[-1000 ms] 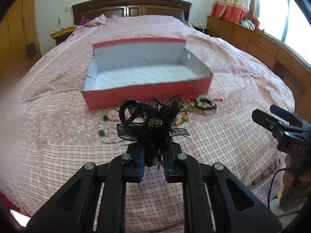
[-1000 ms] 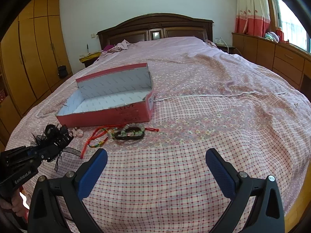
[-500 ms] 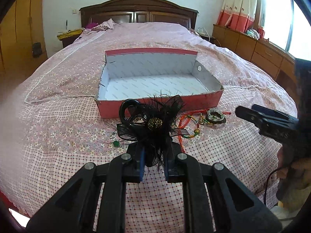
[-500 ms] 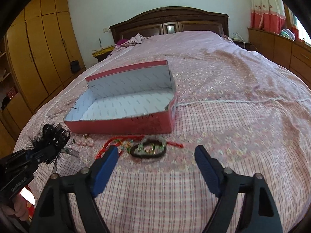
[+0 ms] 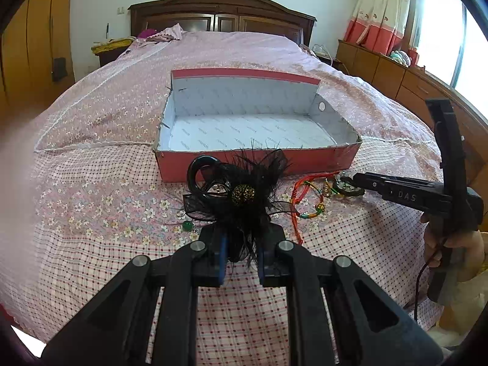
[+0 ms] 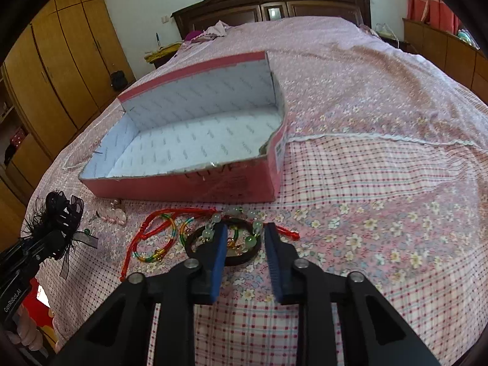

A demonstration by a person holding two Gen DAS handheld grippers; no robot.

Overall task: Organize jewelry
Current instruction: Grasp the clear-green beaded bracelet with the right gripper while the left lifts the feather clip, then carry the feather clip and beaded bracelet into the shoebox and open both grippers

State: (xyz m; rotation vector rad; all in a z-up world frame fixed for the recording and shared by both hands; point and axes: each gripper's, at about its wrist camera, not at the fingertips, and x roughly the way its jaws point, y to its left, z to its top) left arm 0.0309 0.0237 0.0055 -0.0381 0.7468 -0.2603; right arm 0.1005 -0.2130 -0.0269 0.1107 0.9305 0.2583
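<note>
Clamping a black feathered hair clip (image 5: 241, 195) in the left gripper (image 5: 241, 259), fingers pressed tight on its stem, aloft just in front of the open pink box (image 5: 320, 158) on the bed (image 5: 91, 183). Closing in just now with the right gripper (image 6: 244, 241), blue pads (image 6: 218, 253) astride a dark bangle (image 6: 195, 244) and a pale green bead bracelet (image 6: 250, 241); possibly touching them already, hard to tell. Lying beside these, red cord bracelets (image 6: 158, 231), flat on the bedspread just in front of the box.
</note>
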